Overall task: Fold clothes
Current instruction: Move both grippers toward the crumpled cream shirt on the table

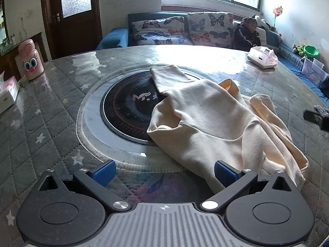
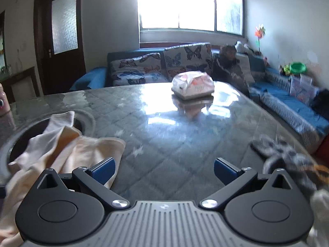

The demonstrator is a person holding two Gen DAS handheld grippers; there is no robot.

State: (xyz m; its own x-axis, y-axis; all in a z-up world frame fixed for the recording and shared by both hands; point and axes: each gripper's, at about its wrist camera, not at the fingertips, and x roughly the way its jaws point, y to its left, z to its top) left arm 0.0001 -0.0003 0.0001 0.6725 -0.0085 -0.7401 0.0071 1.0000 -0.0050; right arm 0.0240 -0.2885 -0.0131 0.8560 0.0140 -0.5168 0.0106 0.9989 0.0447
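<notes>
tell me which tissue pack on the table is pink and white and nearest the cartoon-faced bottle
The tissue pack at the left table edge, right beside the pink bottle. The other pack sits far across, near the sofa.

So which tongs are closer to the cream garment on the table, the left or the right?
Left. The left tongs sit open at the cream garment, with one finger on its near edge. The right tongs are open over bare table, with the garment to their left.

A cream garment (image 1: 216,123) lies crumpled and unfolded on the table (image 1: 51,111) — one end draped over the black round centre plate (image 1: 123,111), the rest spreading toward the near edge, an orange lining showing.
</notes>
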